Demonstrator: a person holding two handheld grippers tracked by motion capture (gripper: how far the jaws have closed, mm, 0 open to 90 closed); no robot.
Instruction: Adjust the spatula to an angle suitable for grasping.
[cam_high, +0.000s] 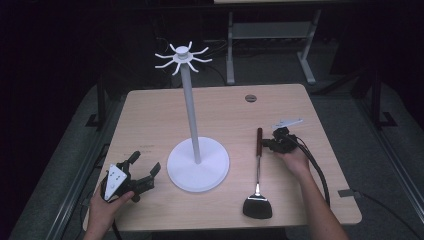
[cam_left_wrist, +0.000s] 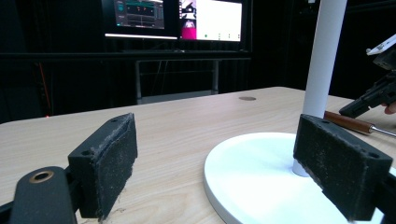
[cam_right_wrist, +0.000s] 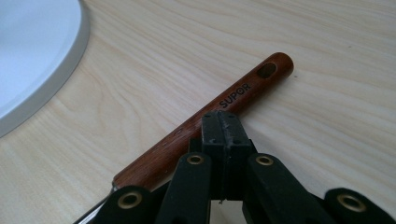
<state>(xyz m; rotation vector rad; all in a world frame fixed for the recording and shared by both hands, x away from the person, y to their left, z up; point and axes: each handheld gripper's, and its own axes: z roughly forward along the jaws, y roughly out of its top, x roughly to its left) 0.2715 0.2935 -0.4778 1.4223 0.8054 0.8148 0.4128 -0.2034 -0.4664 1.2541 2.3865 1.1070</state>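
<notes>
Work: black-bladed spatula with brown wooden handle not yet hung on white hooked stand.
Location: flat on counter — near right edge.
Right tongs: together, against handle, nothing clamped.
Left tongs: apart, idle — near-left corner.

lab/test room | dark surround, lit wooden table | monitors with live readouts beyond left gripper | bare metal-frame benches further back | grey carpet underfoot

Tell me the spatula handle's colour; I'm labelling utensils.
Reddish-brown wood on the spatula handle, clearest in the right gripper view.
</notes>
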